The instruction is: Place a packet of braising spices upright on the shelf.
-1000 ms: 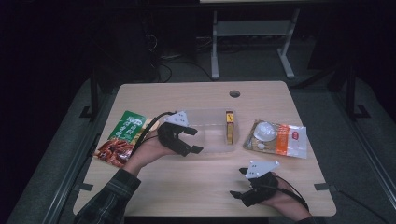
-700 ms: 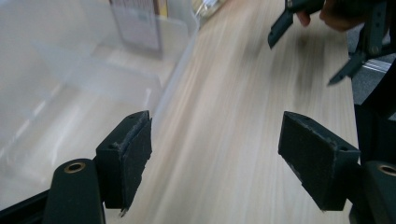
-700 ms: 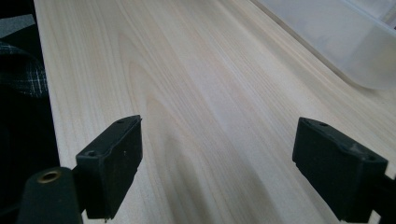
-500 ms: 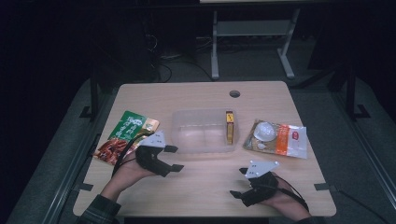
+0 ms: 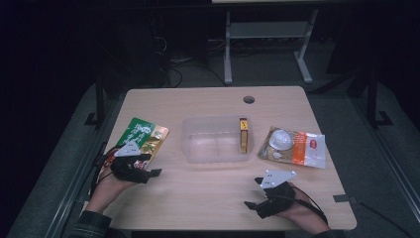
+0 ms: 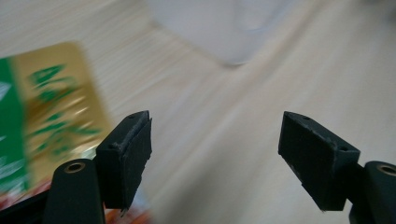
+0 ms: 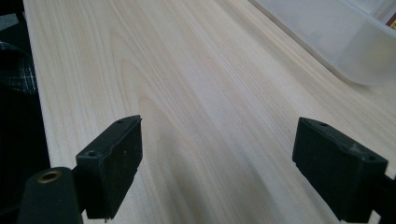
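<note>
A clear plastic container (image 5: 213,141) stands mid-table with a small yellow box (image 5: 243,135) upright against its right wall. A green and gold snack packet (image 5: 142,137) lies to its left. My left gripper (image 5: 151,166) hovers open at that packet's near edge. In the left gripper view, the packet (image 6: 42,116) lies by the left jaw and the container (image 6: 224,28) is blurred ahead, with nothing between the left gripper's (image 6: 215,140) jaws. My right gripper (image 5: 252,193) rests open near the front edge. The right gripper view has bare wood between the right gripper's (image 7: 217,144) jaws and the container (image 7: 336,32) at upper right.
An orange and white packet (image 5: 302,148) with a white round item on it lies right of the container. The wooden table (image 5: 198,198) has a cable hole (image 5: 249,99) at the back. A metal stand (image 5: 267,34) is on the floor beyond. A plaid sleeve (image 7: 14,60) edges the right gripper view.
My left gripper has drawn back from the container's left end toward the front left, stopping beside the green packet, still open. The right gripper has stayed put.
</note>
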A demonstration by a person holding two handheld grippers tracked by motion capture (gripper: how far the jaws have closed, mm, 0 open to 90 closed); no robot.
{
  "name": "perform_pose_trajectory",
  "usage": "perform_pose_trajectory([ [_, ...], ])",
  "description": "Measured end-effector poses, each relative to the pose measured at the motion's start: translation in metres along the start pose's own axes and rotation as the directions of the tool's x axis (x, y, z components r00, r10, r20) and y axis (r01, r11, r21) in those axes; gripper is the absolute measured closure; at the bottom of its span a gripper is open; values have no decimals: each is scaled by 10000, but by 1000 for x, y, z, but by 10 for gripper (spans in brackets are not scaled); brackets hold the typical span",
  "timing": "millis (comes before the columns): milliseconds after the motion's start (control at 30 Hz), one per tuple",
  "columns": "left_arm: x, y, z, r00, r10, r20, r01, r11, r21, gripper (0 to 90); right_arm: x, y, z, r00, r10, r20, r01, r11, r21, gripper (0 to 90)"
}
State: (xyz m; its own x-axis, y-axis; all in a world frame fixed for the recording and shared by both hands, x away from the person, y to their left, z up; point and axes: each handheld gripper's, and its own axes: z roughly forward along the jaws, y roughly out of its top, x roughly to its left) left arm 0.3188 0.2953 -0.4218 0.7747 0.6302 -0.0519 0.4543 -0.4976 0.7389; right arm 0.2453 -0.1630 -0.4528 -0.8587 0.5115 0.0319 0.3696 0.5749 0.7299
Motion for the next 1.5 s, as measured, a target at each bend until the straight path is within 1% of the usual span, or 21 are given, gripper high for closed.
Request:
perform_pose_trajectory([
  [67, 13, -7, -3, 9983, -367, -447, 367, 9993, -24, 254, 0, 0, 0, 10000, 16, -3, -16, 10000, 7, 155],
  [200, 31, -15, -8, 9908, -685, -1163, 695, 9976, 51, 252, -1, 0, 0, 10000, 43, 13, -43, 10000, 7, 155],
  [300, 43, -18, -9, 9813, -978, -1659, 993, 9951, 9, 252, -2, 0, 1, 10000, 23, 28, -23, 10000, 20, 155],
  [400, 57, -19, -11, 9687, -1215, -2164, 1237, 9923, -35, 252, -2, 0, 2, 10000, 2, -5, -2, 10000, 41, 155],
  [500, 70, -20, -10, 9578, -1379, -2520, 1398, 9901, -106, 252, -2, 0, 3, 10000, 41, -28, -41, 10000, 89, 155],
  [533, 75, -20, -10, 9542, -1284, -2702, 1324, 9912, -34, 252, -2, 0, 4, 10000, 26, -49, -25, 10000, 96, 155],
  [567, 78, -21, -9, 9519, -1345, -2754, 1367, 9905, -114, 252, -1, 0, 4, 10000, 35, -43, -34, 9999, 108, 155],
  [600, 82, -22, -8, 9474, -1662, -2736, 1668, 9858, -213, 252, -1, 0, 4, 10000, 27, -40, -27, 9999, 102, 155],
  [633, 90, -23, -7, 9419, -1730, -2880, 1786, 9839, -72, 247, -2, 0, 4, 10000, 25, -22, -25, 10000, 94, 155],
  [667, 90, -23, -7, 9419, -1730, -2880, 1786, 9839, -72, 244, -2, 0, 4, 10000, 25, -22, -25, 10000, 94, 155],
  [833, 107, -24, -3, 9291, -1806, -3228, 1948, 9808, 120, 227, -3, 0, 4, 10000, 94, 33, -95, 9999, 72, 155],
  [867, 111, -26, -2, 9275, -1914, -3210, 2034, 9791, 38, 225, -3, 0, 4, 10000, 86, 35, -87, 9999, 66, 155],
  [933, 115, -29, 0, 9206, -2171, -3247, 2319, 9727, 73, 224, -3, -1, 4, 10000, 91, 40, -91, 9999, 86, 155],
  [1000, 119, -33, 1, 9178, -2338, -3208, 2494, 9684, 77, 214, -4, -1, 4, 9999, 93, 63, -93, 9999, 71, 155],
  [1133, 128, -39, 3, 9032, -2713, -3326, 2946, 9554, 207, 169, -5, -2, 4, 9998, 169, 83, -170, 9998, 111, 155],
  [1233, 130, -42, 3, 8994, -2942, -3232, 3162, 9485, 167, 142, -5, -2, 4, 9998, 183, 80, -184, 9998, 115, 155],
  [1267, 131, -42, 3, 9009, -2936, -3197, 3156, 9487, 183, 142, -5, -2, 4, 9998, 182, 77, -182, 9998, 105, 155],
  [1367, 131, -43, 4, 8972, -3110, -3135, 3309, 9436, 109, 139, -5, -2, 3, 9998, 186, 87, -187, 9998, 96, 155],
  [1433, 132, -44, 5, 8960, -3140, -3141, 3332, 9428, 77, 131, -5, -2, 3, 9998, 190, 88, -191, 9998, 96, 155],
  [1467, 133, -44, 5, 8923, -3299, -3081, 3471, 9378, 10, 132, -5, -2, 3, 9998, 175, 101, -176, 9998, 73, 155],
  [1500, 134, -46, 5, 8934, -3347, -2997, 3510, 9364, 5, 132, -5, -2, 3, 9998, 175, 101, -176, 9998, 73, 155],
])
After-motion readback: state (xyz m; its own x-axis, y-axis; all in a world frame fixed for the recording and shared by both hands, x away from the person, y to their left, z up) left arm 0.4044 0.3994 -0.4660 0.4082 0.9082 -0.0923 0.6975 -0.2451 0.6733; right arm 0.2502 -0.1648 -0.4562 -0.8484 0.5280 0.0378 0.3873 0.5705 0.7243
